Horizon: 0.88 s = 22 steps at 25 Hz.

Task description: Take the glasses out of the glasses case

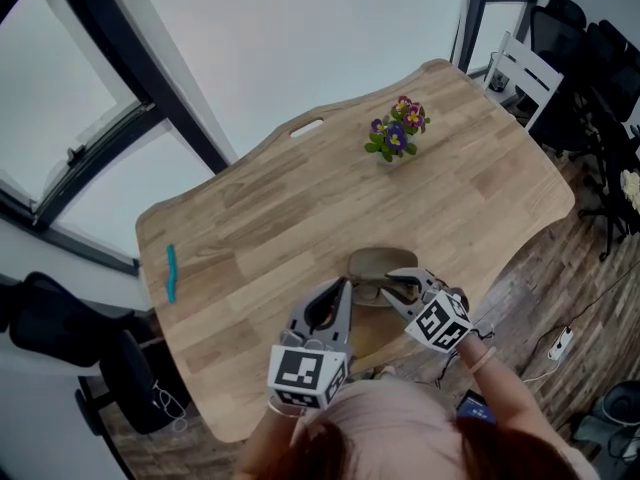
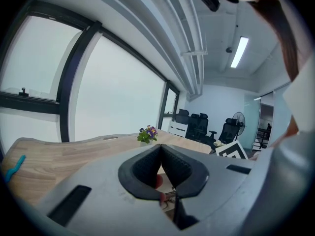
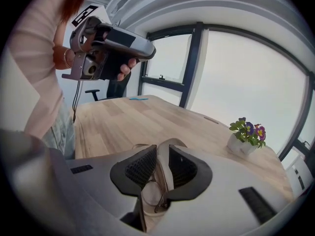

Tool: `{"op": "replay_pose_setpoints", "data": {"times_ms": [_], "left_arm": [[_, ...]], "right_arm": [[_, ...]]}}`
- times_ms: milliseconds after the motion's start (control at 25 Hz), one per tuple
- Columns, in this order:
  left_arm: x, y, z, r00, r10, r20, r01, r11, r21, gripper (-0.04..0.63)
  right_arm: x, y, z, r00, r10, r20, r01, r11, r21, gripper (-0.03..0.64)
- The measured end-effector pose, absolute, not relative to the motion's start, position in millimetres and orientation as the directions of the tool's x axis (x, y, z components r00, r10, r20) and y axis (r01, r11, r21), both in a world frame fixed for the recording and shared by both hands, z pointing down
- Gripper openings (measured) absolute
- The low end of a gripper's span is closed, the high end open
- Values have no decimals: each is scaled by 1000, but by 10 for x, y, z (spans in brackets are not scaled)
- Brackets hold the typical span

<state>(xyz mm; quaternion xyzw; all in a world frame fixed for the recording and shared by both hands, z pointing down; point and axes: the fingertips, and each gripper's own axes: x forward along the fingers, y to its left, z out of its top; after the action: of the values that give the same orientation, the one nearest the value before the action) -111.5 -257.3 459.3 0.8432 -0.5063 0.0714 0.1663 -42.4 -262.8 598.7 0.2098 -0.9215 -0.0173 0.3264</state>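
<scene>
Our right gripper [image 3: 162,151] has its fingers clamped on the rim of the open glasses case [image 1: 372,261] on the table [image 1: 270,218]. The glasses [image 3: 147,193] lie inside, just beneath those fingers. Our left gripper [image 2: 160,149] hovers higher, with its fingers closed.

no legible word, brand, number or sign appears in any view. the only printed marks are black-and-white square code patterns, without letters or digits. one stands on the left marker cube [image 1: 306,373] of the left tool [image 1: 338,290]. another stands on the right marker cube [image 1: 441,322] of the right tool [image 1: 398,286]. the left gripper view shows the right cube's pattern too.
</scene>
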Motion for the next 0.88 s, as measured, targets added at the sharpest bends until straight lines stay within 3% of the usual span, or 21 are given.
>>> {"op": "replay_pose_setpoints", "data": {"times_ms": [880], "left_arm": [[-1251,-2681,4731,468,-824,320,-882,-412,230,2]], "right_arm": [[-421,-2698,6628,-586,-296,754,-230,953,196,49]]}}
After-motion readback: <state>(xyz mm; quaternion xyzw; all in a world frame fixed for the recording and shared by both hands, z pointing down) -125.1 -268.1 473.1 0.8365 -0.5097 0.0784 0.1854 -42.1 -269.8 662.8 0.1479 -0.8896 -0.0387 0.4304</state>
